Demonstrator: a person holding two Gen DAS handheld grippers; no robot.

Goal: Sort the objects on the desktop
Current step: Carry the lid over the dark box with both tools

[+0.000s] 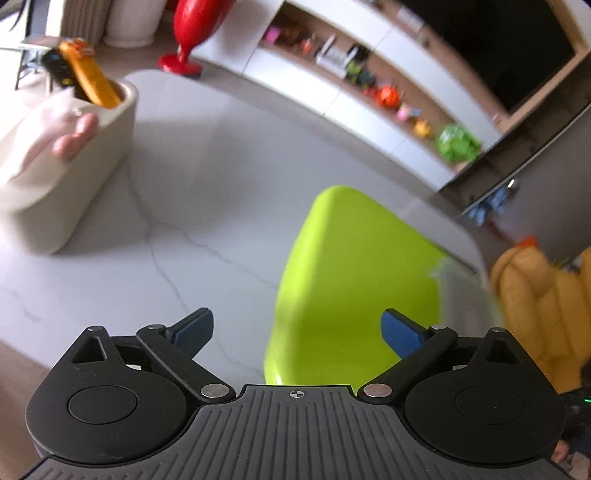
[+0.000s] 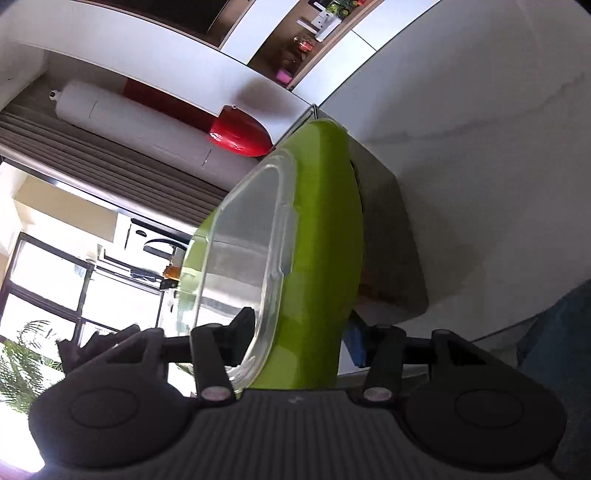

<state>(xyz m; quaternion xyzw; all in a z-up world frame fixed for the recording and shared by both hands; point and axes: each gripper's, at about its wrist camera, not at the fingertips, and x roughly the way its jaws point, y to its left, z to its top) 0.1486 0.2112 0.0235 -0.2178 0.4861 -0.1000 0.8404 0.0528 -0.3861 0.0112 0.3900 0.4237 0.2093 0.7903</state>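
One green-lidded container (image 2: 314,236) is clamped edge-on in the right hand-held gripper (image 2: 301,339), off the surface (image 1: 192,192).
Left hand-held gripper (image 1: 297,330) gapes, holding nothing; cream organiser (image 1: 74,166) already stocked, container unplaced.

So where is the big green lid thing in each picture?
Left wrist view: the green lid sits low and right of centre, over the white table, ahead of the open left gripper.
Right wrist view: centre, standing on edge, clamped in the right gripper.
Shared landmark: the red vase.
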